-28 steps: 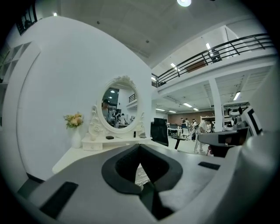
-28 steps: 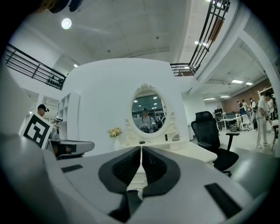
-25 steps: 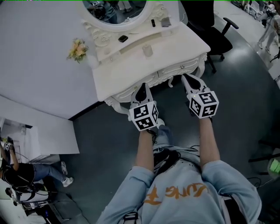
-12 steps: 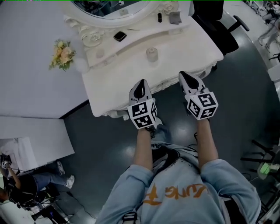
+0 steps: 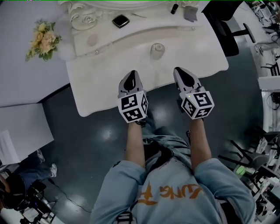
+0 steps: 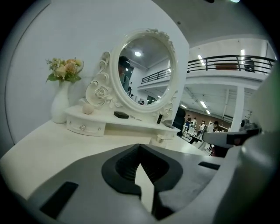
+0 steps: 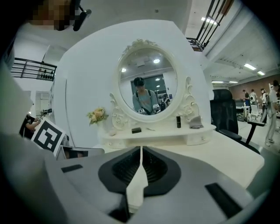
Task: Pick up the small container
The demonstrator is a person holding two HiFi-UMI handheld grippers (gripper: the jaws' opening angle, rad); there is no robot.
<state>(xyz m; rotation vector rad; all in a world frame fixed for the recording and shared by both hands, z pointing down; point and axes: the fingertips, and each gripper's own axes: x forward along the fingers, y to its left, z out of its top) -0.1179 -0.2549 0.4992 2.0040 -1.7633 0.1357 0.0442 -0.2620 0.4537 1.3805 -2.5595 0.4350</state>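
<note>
- Left gripper (image 5: 130, 78) and right gripper (image 5: 181, 73): jaws closed, holding nothing.
- I haven't reached the small container (image 5: 157, 50), maybe a glass jar; approach, grasp, lift remain.

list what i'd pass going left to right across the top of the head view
flowers → flat black case → small container → dark tube → grey cloth → black chair
</note>
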